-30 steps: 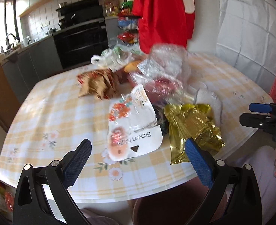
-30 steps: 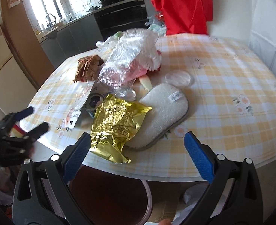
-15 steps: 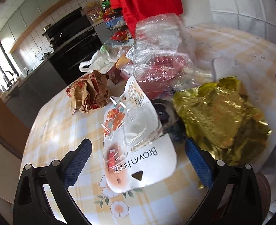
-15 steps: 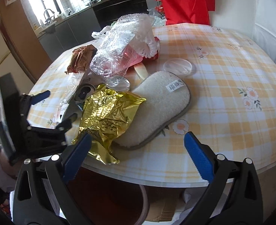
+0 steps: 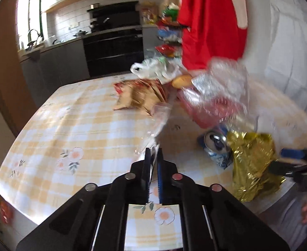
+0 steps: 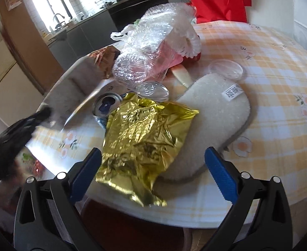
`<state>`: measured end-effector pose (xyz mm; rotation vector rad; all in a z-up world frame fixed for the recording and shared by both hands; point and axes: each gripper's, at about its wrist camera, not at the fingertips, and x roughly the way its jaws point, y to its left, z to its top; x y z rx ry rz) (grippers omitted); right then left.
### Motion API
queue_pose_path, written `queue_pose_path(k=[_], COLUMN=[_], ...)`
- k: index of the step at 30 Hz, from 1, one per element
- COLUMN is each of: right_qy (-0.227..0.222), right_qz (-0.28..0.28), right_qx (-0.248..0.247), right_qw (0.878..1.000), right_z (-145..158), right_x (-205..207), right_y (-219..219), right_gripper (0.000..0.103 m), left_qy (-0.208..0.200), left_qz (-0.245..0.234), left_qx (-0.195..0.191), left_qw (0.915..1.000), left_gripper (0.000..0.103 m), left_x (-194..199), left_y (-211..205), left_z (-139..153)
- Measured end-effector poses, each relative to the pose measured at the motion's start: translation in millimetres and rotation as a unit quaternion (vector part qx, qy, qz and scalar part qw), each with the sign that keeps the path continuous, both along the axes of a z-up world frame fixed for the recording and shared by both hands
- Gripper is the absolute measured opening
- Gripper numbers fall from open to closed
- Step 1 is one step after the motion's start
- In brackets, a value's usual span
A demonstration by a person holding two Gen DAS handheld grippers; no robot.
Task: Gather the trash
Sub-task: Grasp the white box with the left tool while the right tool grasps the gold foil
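My left gripper [image 5: 153, 152] has its jaws closing on the thin white hook package [image 5: 160, 115]; the pads press its near edge and the card stands edge-on above the table. The right wrist view shows that same package [image 6: 86, 100] blurred, lifted by the left gripper [image 6: 41, 113]. My right gripper [image 6: 153, 161] stands open just above the crumpled gold foil bag [image 6: 141, 138], a finger on either side and apart from it. The gold bag [image 5: 251, 163] lies at the table's near edge beside a dented can [image 5: 215, 146].
A white fluffy slipper sole [image 6: 216, 125], bubble wrap [image 6: 153, 41], a clear lid [image 6: 226, 69] and a brown crumpled bag [image 5: 141, 96] lie on the checked tablecloth [image 5: 70, 125]. A brown bin [image 6: 132, 226] sits below the table edge. Red cloth [image 5: 212, 21] hangs behind.
The left gripper went from wide open to shut on the hook package and raised it edge-on, uncovering the can. The right gripper moved down and closer over the gold bag.
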<state>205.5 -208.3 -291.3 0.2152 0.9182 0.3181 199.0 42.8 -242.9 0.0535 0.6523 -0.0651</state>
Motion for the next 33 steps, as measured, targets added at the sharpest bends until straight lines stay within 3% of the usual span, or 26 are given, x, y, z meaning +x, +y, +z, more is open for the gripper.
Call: queue_pose_path(k=[5, 6, 10, 13, 33], right_qy=[-0.013, -0.017, -0.027, -0.038, -0.105], right_qz=[-0.001, 0.002, 0.017, 0.02, 0.049], right_qx=[-0.043, -0.054, -0.047, -0.027, 0.0], right_qw=[0.999, 0.998, 0.998, 0.999, 0.993], right_z=[-3.2, -2.8, 3.1, 12.9, 73.0], right_x=[3.1, 1.9, -3.4, -7.6, -52.4], right_y=[16.0, 18.7, 19.7, 13.3, 10.3], right_gripper=[0.094, 0.084, 0.067, 0.046, 0.044], left_qy=[0.003, 0.002, -0.001, -0.006, -0.059], left_qz=[0.019, 0.019, 0.014, 0.009, -0.011], left_qx=[-0.043, -0.044, -0.05, -0.058, -0.066], left_qw=[0.9989, 0.9988, 0.9987, 0.9983, 0.996], left_gripper=[0.003, 0.003, 0.003, 0.003, 0.003], left_x=[-18.1, -22.7, -37.3, -43.0, -83.8], left_y=[20.0, 20.3, 20.1, 19.7, 12.2], left_z=[11.0, 11.6, 10.2, 12.8, 62.4])
